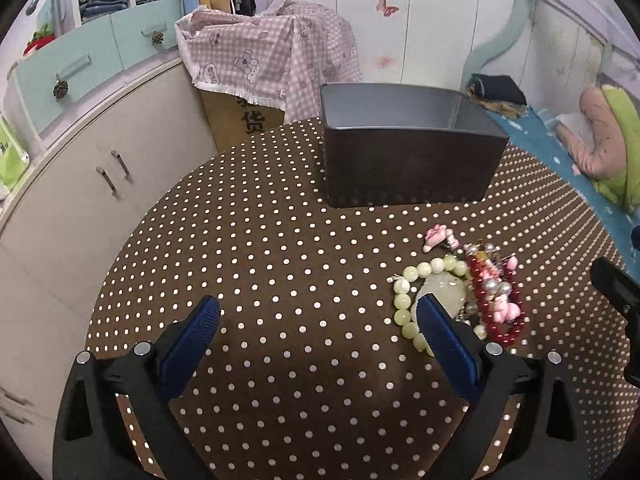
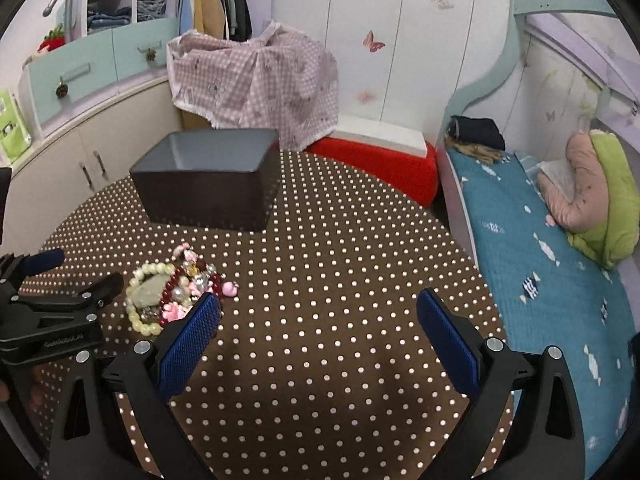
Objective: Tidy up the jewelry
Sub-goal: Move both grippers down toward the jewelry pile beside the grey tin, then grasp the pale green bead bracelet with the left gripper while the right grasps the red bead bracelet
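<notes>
A pile of jewelry lies on the brown polka-dot table: a pale green bead bracelet, a red bead bracelet, a pale jade piece and pink charms. It also shows in the right wrist view. A dark open box stands behind it, empty inside; it also shows in the right wrist view. My left gripper is open and empty, left of the pile, its right finger just in front of the beads. My right gripper is open and empty, right of the pile.
A curved cabinet stands left of the table. A bed with a blue cover runs along the right. A red cushion and a box under a pink checked cloth sit behind the table.
</notes>
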Motion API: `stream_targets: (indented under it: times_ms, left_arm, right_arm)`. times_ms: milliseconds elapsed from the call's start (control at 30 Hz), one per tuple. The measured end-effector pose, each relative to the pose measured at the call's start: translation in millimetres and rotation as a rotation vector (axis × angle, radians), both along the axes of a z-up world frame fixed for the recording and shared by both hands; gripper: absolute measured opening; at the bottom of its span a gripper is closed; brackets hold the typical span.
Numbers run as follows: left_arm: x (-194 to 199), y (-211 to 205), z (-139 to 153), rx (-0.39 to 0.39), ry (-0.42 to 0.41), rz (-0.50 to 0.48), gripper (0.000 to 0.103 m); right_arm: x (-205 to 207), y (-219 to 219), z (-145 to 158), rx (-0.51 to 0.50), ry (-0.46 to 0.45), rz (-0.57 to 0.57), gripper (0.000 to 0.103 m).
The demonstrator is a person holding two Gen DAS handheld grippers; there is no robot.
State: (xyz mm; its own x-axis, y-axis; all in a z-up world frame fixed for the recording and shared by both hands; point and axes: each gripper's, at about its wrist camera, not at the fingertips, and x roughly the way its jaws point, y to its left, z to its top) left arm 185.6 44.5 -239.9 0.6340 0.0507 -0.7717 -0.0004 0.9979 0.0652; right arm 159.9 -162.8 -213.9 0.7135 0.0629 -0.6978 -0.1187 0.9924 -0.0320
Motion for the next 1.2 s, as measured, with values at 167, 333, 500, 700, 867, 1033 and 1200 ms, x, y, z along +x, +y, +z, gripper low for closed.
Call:
stream_targets:
  times_ms: [167,333,500,700,867,1033,1200]
  left_arm:
    - [12,-5,-8,0.031,0.020,-0.017,0.092]
    - [19,-4,-15,0.021,0.052,-0.027,0.076]
    - [19,2,-16,-0.051,0.059,-0.047,0.053]
    - [11,4,-16,-0.036,0.042,-0.065,0.014]
    - [8,15,-14,-0.063,0.041,-0.051,0.008]
    - [2,26,-10,-0.076,0.030,-0.051,0.008]
    - [-3,34,-8,-0.066,0.029,-0.047,0.008]
  right_arm:
    - [6,0,-6,0.009,0.012,0.007,0.095]
    - [10,-2,-11,0.020,0.031,0.013,0.095]
    - [15,3,-15,0.019,0.053,0.029,0.095]
    - [19,9,-18,0.024,0.082,0.053,0.096]
    - [23,15,-22,0.038,0.107,0.074,0.096]
    - [32,21,-31,0.024,0.133,0.070,0.095]
    - [36,27,-40,0.011,0.159,0.071,0.095]
